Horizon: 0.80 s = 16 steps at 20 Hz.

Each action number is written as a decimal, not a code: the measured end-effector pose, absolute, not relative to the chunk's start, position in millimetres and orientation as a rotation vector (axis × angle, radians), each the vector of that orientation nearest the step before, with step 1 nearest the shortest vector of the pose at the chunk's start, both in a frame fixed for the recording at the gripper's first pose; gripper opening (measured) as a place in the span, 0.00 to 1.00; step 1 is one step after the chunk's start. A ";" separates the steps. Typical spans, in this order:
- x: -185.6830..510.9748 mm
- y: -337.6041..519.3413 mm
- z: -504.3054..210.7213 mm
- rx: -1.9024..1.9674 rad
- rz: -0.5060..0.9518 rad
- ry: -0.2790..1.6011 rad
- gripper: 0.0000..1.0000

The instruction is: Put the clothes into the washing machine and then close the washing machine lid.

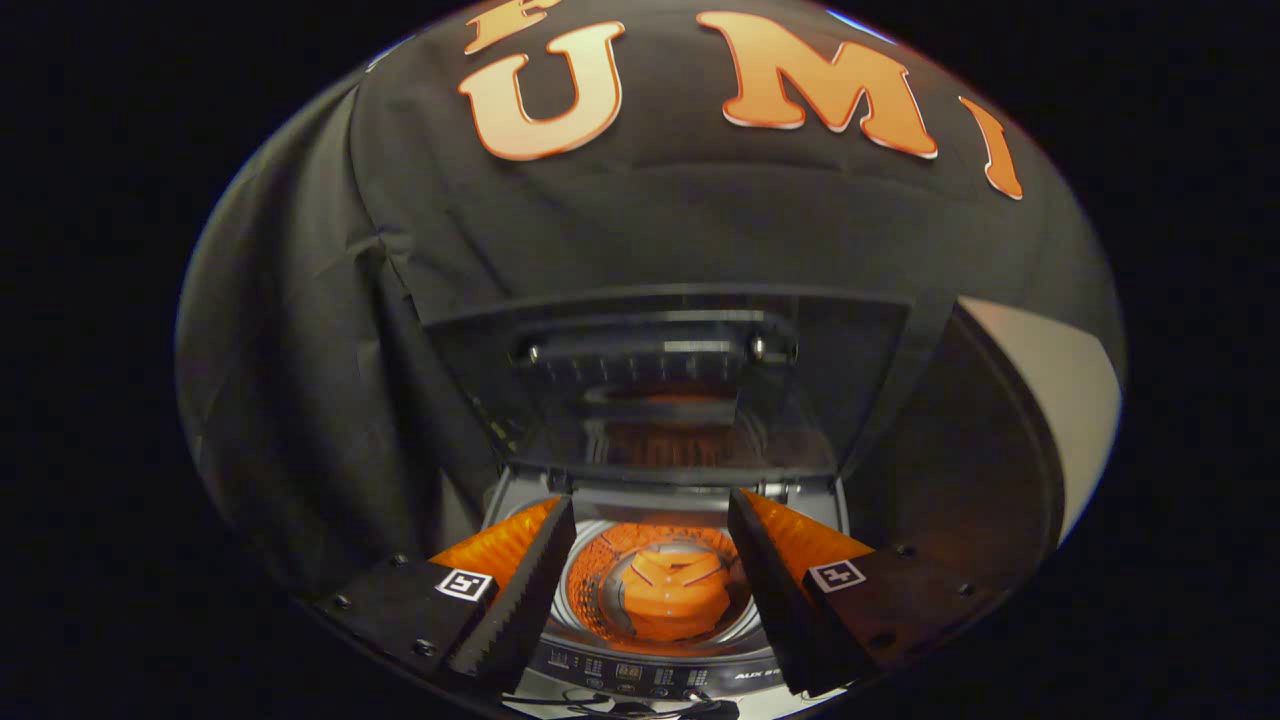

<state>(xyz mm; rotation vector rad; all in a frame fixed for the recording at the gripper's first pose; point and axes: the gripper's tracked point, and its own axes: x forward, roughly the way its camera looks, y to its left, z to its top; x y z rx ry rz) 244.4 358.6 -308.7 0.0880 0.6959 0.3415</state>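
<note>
I am holding my gripper (650, 545) with its fingers spread wide, gripping nothing. Between and below them the washing machine (660, 680) is sitting with its drum (660, 590) exposed, glowing orange. I cannot tell whether clothes are lying inside. Beyond the fingertips, the lid (665, 385) is standing raised.

gripper (650, 560): hanging above the scene and looking steeply downward along its own fingers.
fingers (520, 590): standing wide apart, spreading outward toward their tips, toothed inner faces turned toward each other.
grasp: pressing on nothing, the gap between the fingers lying free.
mounts: each finger base showing a small square marker on a dark block.
</note>
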 end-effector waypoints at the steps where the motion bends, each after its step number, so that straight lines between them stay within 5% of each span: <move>1: 247.9 364.6 -301.5 0.099 0.338 0.669 0.99; 9: 306.9 374.2 -227.9 0.099 0.332 0.553 0.99; 16: 360.5 389.8 -236.3 0.075 0.317 0.567 0.99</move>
